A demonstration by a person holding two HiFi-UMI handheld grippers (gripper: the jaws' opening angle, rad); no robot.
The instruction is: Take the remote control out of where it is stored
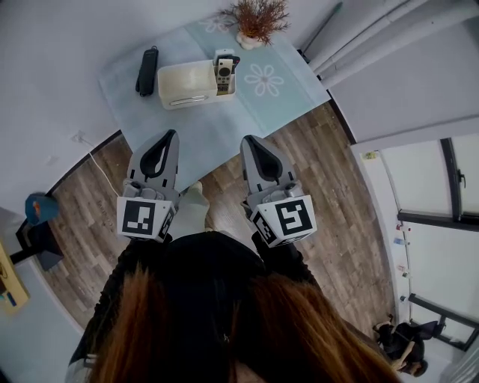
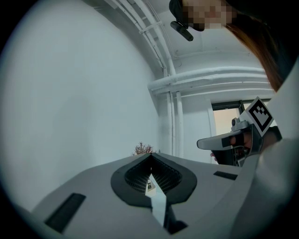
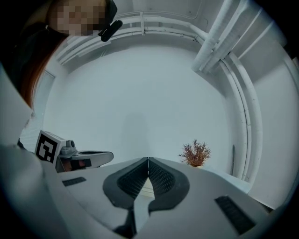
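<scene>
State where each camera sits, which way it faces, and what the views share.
Head view: on the person's head, steeply down onto the pale green cloth-covered table and the white remote control standing in the cream box; brown hair, left tool, right tool show.
Left gripper view: rides the left tool, facing level at the white wall; its shut jaws and the right tool show.
Right gripper view: rides the right tool, facing that wall too; shut jaws and the left tool show.
Shared: all three see the reddish dried plant.
</scene>
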